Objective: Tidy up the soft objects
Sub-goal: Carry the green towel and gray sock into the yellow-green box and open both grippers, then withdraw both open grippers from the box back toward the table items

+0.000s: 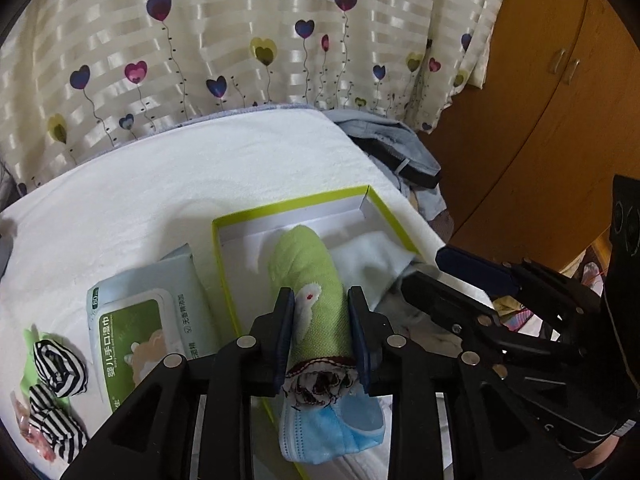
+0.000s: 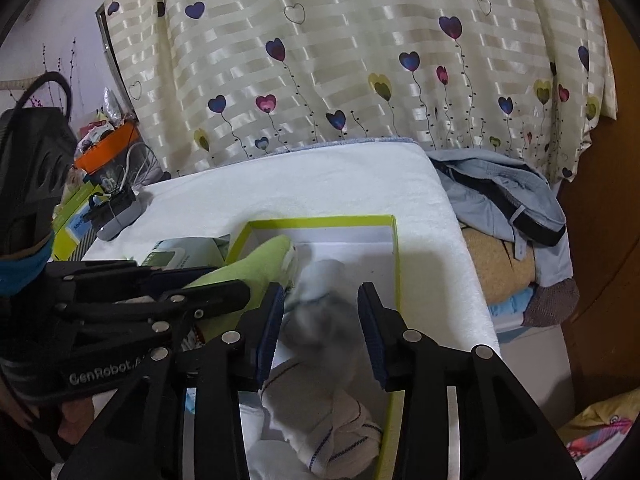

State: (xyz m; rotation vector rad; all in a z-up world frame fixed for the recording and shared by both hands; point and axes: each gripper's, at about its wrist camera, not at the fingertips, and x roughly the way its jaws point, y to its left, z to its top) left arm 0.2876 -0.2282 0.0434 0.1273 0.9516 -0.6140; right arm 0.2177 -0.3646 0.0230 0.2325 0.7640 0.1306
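Curtain: a cream striped satin curtain printed with heart balloons (image 1: 240,40) hangs behind everything.
Bench: a bench draped in a white terry towel (image 1: 160,184) carries the things; a heap of pale blue clothing (image 2: 500,196) lies off its right edge.
Box: a shallow white cardboard box with a lime-green rim (image 1: 218,240) lies on the towel.
Wipes: a pale green soft pack of baby wipes (image 1: 148,316) lies just left of the box, touching its wall.
Left gripper (image 1: 320,332): reaching level over the box's near edge, clenched on the rolled green towel with a white animal patch (image 1: 308,276), which points into the box.
Right gripper (image 2: 322,332): angled down over the box's right half, jaws parted around a blurred grey-white sock (image 2: 320,320); whether they touch it I cannot tell.
Mask: a blue pleated face mask (image 1: 332,432) lies under the roll's near end.
Socks: black-and-white striped balled socks (image 1: 60,368) lie at the far left.
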